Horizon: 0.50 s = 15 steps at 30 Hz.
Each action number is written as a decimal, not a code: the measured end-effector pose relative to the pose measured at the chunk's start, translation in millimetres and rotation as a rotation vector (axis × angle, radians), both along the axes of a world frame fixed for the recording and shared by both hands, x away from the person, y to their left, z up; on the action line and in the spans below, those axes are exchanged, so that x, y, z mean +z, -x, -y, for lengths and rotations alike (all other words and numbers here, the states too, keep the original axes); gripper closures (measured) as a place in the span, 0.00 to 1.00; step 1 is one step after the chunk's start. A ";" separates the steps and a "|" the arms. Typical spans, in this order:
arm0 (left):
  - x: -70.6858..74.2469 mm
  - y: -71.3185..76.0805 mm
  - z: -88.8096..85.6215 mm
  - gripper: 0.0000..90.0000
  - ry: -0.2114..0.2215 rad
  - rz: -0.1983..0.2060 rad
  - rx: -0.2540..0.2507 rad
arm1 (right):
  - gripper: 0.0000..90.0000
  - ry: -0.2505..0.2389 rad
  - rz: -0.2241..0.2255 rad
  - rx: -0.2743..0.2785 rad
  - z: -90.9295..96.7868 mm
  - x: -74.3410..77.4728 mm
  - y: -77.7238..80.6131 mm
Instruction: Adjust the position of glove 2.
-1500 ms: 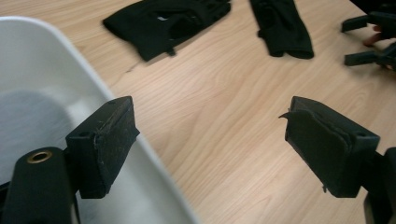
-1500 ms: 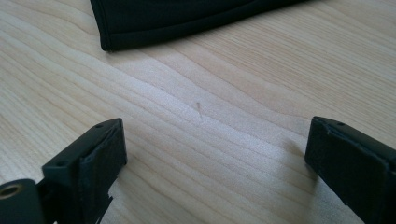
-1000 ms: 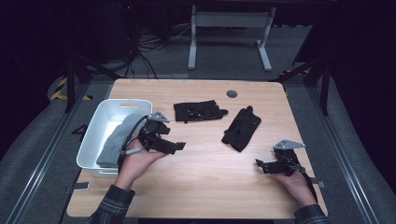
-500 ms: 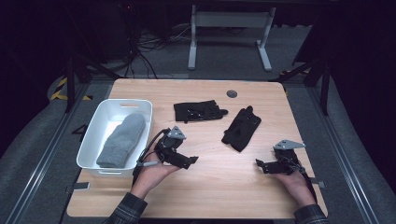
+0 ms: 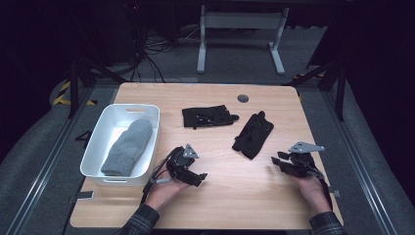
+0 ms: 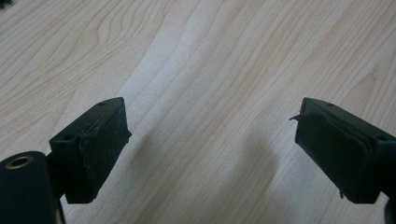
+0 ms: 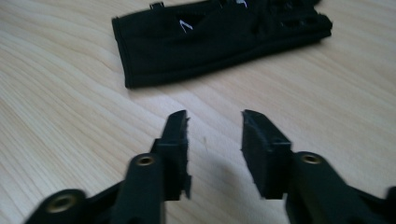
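Note:
A grey mitten (image 5: 128,147) lies in the white bin (image 5: 129,106) at the table's left. Two black gloves rest mid-table: one flat (image 5: 208,116), one angled (image 5: 253,133). My left gripper (image 5: 198,177) (image 6: 210,116) sits low over bare wood just right of the bin, open wide with nothing between its jaws. My right gripper (image 5: 277,162) (image 7: 215,119) rests near the right front and points at the angled black glove (image 7: 210,37). Its jaws have just been closing; a narrow gap stays between them and nothing is in it.
A dark round grommet (image 5: 242,98) is set in the tabletop's far edge. A white desk frame (image 5: 240,36) and cables stand on the floor beyond. Bare wood (image 5: 235,196) lies between the two hands.
My left hand has drawn away from the bin, moving toward the near edge and down onto the table. The mitten stays in the bin. The right hand has kept its place.

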<state>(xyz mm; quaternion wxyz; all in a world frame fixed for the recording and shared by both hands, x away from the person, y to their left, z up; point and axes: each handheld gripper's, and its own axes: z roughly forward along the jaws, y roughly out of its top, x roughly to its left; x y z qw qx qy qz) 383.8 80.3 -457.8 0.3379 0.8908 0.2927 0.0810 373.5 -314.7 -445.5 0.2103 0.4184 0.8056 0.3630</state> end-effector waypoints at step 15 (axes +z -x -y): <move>-15.0 0.6 0.2 0.00 -0.028 0.022 -0.056 | 1.00 -0.026 -0.021 0.098 -35.3 14.5 -47.8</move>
